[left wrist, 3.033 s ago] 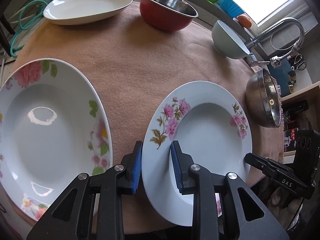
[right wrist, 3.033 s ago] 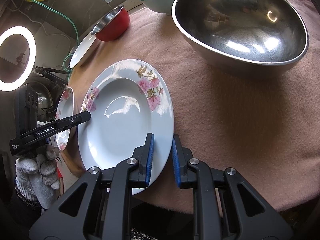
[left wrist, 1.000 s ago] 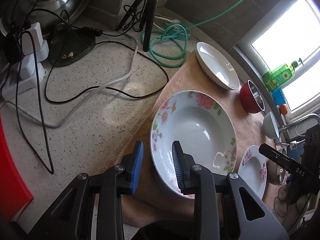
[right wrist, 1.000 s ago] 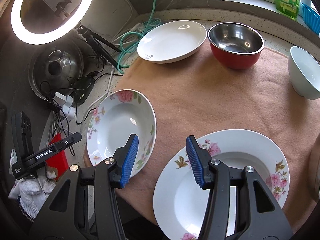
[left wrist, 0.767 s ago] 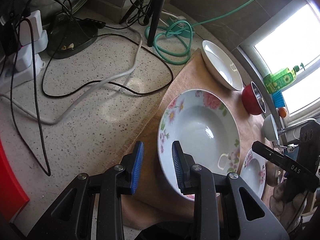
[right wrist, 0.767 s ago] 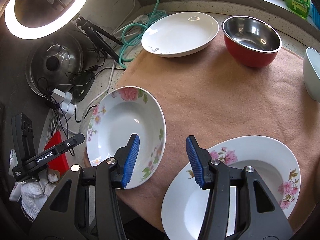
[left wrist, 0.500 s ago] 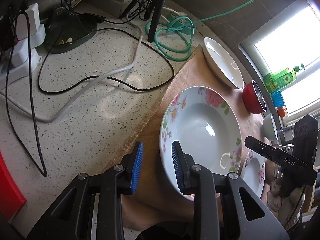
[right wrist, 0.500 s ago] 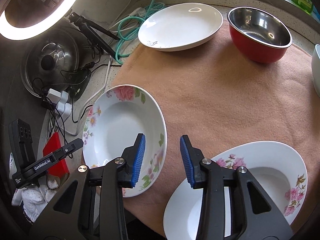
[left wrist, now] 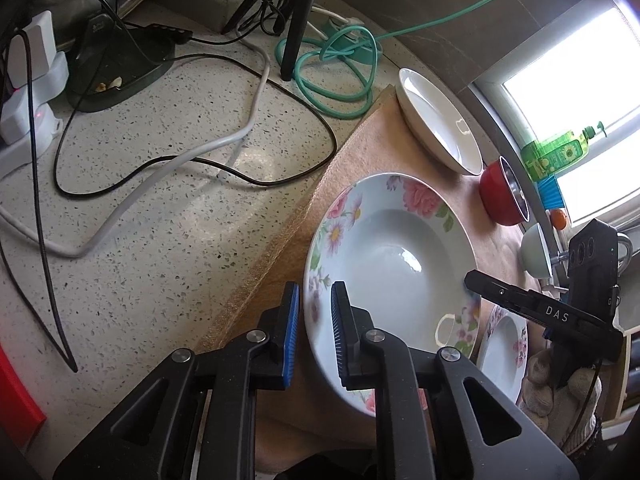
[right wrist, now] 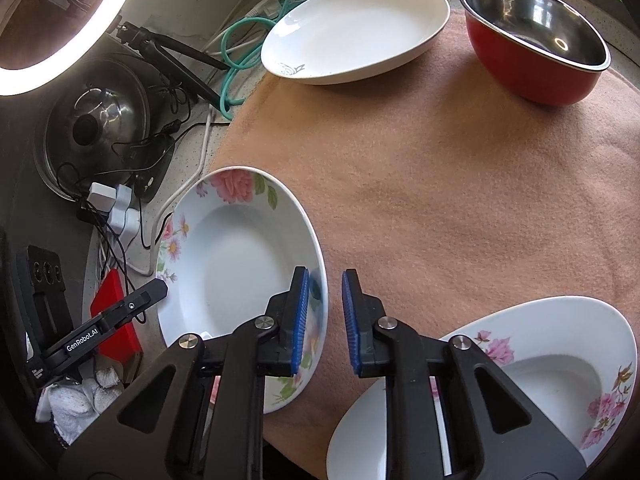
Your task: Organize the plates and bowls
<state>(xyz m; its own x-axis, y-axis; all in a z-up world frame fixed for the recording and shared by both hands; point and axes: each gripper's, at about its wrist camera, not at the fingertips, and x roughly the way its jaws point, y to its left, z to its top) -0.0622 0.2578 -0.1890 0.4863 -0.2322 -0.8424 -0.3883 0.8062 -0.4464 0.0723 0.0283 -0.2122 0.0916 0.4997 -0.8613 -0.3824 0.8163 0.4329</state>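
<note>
Large floral plate (left wrist: 390, 264): left gripper (left wrist: 312, 322) clamps its near-left rim, right gripper (right wrist: 323, 314) closing over opposite rim; next, joint lift onto a stack

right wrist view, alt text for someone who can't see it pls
The right gripper has its blue fingers astride the rim of a flowered plate on a tan cloth. A second flowered plate lies lower right; a white plate and red bowl sit behind.
</note>
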